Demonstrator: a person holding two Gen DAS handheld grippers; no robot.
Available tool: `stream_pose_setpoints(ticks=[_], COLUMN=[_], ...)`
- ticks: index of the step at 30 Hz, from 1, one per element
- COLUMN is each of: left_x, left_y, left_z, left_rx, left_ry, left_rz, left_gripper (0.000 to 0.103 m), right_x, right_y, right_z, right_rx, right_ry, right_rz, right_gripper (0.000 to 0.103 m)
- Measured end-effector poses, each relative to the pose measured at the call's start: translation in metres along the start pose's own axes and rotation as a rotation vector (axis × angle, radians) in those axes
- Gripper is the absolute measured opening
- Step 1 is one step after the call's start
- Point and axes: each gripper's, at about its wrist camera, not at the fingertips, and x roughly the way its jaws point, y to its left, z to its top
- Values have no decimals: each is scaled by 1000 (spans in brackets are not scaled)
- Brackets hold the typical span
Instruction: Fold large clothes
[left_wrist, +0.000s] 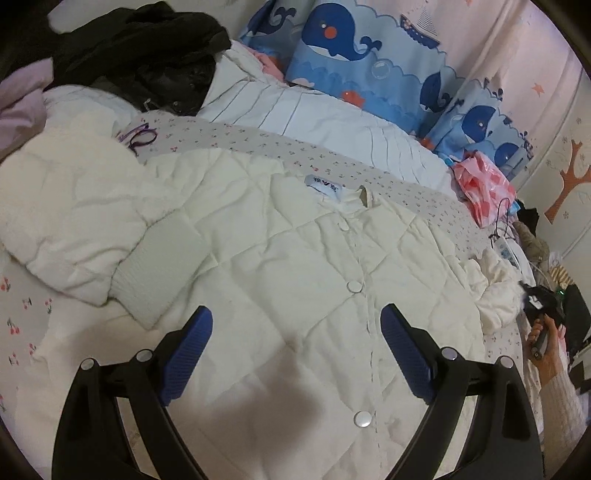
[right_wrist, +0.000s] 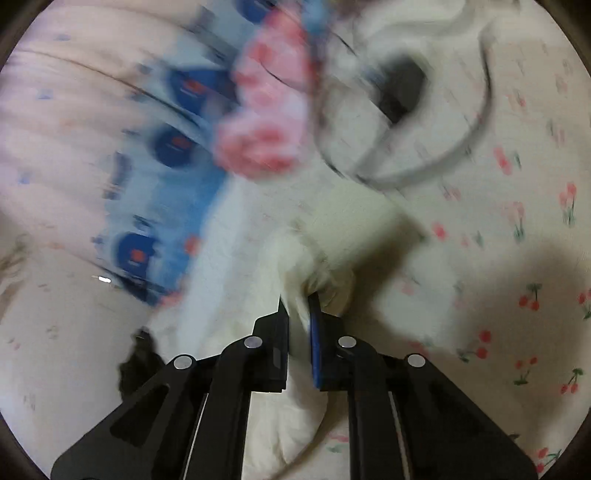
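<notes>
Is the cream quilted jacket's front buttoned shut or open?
Shut: the cream quilted jacket lies spread flat, its snap buttons closed along the placket.

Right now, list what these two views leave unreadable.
- Left wrist view: print on the white jacket's neck label is too small to read.
- Left wrist view: jacket hem is cut off by the bottom edge, behind the left gripper.
- Right wrist view: motion blur smears everything beyond the right gripper.

My left gripper (left_wrist: 296, 325) has black arms, silver rivets and ribbed blue pads (left_wrist: 188, 354). The right gripper (right_wrist: 298, 314) matches. My sleeve (left_wrist: 561, 402) is pale knit.
</notes>
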Motion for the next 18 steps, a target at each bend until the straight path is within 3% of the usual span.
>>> stream_pose_setpoints(ticks=[1,2,3,5,6,9,13,14,16,18], left_x=[1,1,1,1,0,-3,1,1,-1,-3], left_y=[2,3,4,3,2,-3,-11,-13,-14,-14], left_z=[-1,-2,-3,-4,-3,-4,-6,-7,-9,-9], left_rx=[-8,-11,-16,-16,-14,1,27,36,44,49], left_ry=[4,6,11,19,17,9,18,19,12,5], left_rz=[-2,-3,-5,-12,-13,-16,-5,4,12,21], left_gripper=[88,88,88,88,88,89,89,89,89,89], right_x=[-11,-16,-17,-13,-12,-12,6,9,6,-3], right_y=[8,7,0,-26,-40,-60,-49,-43,-30,-13], right_z=[-5,-9,-13,-18,-20,-17,-3,-1,-3,-12], right_rx=[-43,-46,-19,102,179,271,230,207,132,61], right_ry=[-47,-66,-63,-21,-15,-20,20,34,31,32], right_rz=[78,103,90,26,-16,27,-19,-10,53,67], right_gripper=[10,10,10,23,45,48,62,61,21,21])
